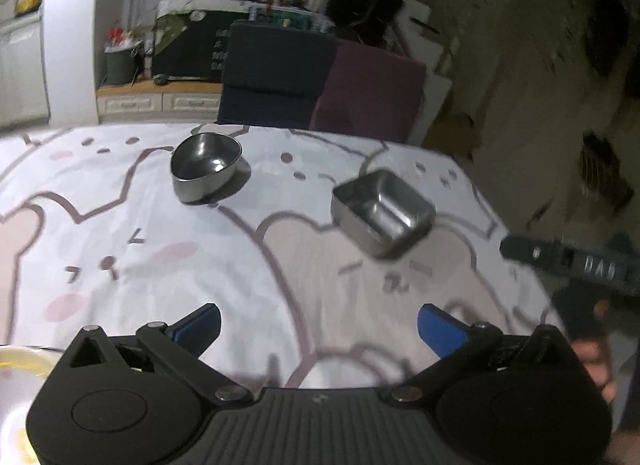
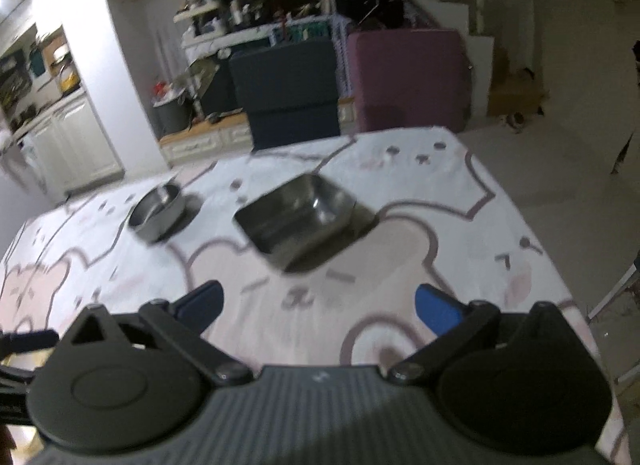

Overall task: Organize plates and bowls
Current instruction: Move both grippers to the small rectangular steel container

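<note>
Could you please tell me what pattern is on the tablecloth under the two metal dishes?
White tablecloth with pale pink cartoon animals outlined in mauve; clearest in the left wrist view.

Cartoon-print table (image 1: 120, 225), two steel bowls (image 1: 206, 167)

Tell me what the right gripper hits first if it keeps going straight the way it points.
Probably the square metal bowl: it sits just ahead of the open right gripper on the cartoon tablecloth, though depth is uncertain.

A round steel bowl (image 1: 206, 167) and a square steel bowl (image 1: 382, 211) sit upright, apart.
</note>
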`<state>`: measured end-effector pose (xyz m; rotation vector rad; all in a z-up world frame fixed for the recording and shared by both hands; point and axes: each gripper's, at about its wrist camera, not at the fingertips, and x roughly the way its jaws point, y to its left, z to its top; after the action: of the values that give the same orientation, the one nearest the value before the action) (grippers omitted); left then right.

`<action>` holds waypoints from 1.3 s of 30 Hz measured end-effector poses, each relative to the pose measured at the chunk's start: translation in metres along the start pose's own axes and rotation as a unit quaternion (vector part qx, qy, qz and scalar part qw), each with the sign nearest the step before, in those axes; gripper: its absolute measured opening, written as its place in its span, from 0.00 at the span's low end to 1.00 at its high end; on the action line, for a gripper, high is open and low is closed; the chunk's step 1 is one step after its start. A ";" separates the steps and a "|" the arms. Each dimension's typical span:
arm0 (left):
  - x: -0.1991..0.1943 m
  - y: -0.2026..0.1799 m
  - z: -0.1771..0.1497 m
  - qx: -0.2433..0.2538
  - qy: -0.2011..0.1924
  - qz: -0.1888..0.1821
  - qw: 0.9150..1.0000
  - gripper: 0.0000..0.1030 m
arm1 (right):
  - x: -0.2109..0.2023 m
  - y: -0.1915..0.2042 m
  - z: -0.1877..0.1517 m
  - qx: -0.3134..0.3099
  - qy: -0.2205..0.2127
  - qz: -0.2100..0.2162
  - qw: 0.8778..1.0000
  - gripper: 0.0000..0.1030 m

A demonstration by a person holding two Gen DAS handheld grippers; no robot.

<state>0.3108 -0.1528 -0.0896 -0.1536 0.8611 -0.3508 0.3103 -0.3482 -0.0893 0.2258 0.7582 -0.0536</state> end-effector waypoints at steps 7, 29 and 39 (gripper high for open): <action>0.048 -0.003 0.030 -0.091 -0.001 -0.013 0.996 1.00 | 0.048 -0.018 0.030 0.012 -0.027 -0.003 1.000 1.00; 0.178 -0.030 0.050 -0.166 0.072 0.050 0.982 0.95 | 0.146 -0.051 0.077 0.060 -0.009 0.019 0.998 1.00; 0.194 -0.027 0.057 -0.084 0.085 0.073 0.990 0.90 | 0.169 -0.041 0.070 -0.013 0.029 0.001 0.999 0.95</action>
<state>0.4643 -0.2489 -0.1843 -0.2178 1.0639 -0.1560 0.4755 -0.3985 -0.1637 0.2033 0.8159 -0.0352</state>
